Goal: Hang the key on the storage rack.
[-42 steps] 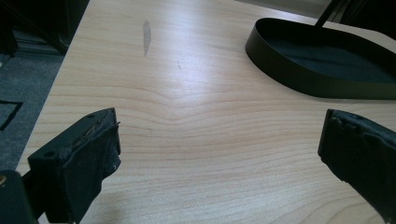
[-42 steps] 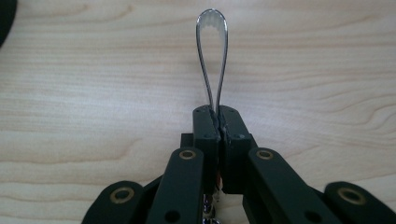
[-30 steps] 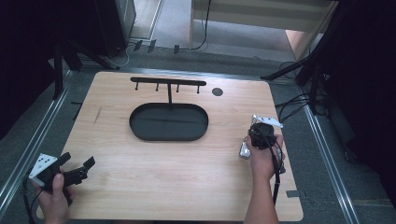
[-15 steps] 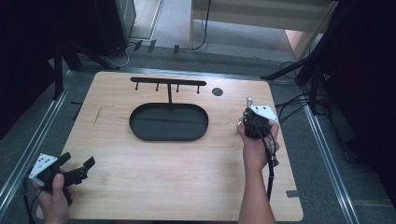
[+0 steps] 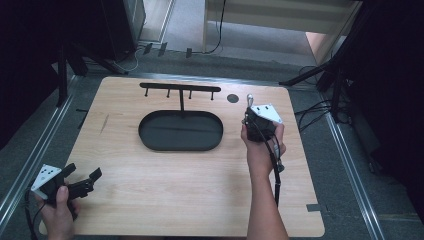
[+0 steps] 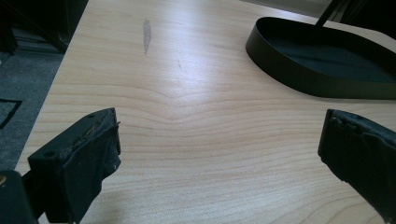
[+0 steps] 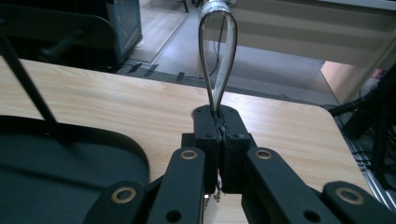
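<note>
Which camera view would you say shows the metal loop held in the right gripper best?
The right gripper view: the metal loop rises close-up from the shut right gripper. The high view shows it tiny; the left gripper view looks elsewhere.

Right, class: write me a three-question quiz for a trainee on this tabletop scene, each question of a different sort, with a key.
1. True or false: the right gripper is shut on the looped strap.
2. Which stands nearest the oval black tray? A) a red cup B) the black hook rack C) a pile of books
3. Fill in: the left gripper, near the table's left front corner, has its jaws ____.

Key: 1 true, the pads pinch the strap's lower end, its loop rising above them. 2 B, its post rises at the tray's far rim. 3 open, nothing between them.
</note>
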`<state>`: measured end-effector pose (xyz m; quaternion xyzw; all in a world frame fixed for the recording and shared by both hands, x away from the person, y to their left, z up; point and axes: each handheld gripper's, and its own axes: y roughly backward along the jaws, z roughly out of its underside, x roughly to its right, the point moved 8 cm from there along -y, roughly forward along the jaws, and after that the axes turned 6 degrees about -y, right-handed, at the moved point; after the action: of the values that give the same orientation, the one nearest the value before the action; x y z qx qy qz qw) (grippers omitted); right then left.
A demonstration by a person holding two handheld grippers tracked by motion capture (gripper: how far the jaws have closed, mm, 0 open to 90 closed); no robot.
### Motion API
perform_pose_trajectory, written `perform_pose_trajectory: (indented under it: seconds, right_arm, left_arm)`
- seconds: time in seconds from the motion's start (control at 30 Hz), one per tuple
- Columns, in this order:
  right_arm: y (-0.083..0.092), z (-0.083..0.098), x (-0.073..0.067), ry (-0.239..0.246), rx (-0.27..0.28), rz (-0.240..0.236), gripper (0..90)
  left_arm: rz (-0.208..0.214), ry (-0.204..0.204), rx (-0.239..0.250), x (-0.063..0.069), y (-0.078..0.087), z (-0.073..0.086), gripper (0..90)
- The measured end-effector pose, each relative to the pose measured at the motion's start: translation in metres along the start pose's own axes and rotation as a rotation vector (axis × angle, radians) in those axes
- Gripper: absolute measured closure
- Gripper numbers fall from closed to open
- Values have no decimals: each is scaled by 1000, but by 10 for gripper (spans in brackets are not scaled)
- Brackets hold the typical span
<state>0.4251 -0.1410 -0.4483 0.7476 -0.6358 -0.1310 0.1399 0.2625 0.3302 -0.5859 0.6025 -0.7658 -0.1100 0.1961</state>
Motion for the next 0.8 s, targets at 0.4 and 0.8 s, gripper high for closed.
perform_pose_trajectory:
  seconds: [0.4,0.8]
  right_arm:
    - [-2,-8,-55,26,2,-105,884]
    - [-19,6,-90,14,-47,-151,885]
  left_arm:
    - [6,4,0,0,0,0,0]
    - [11,5,-3,0,0,0,0]
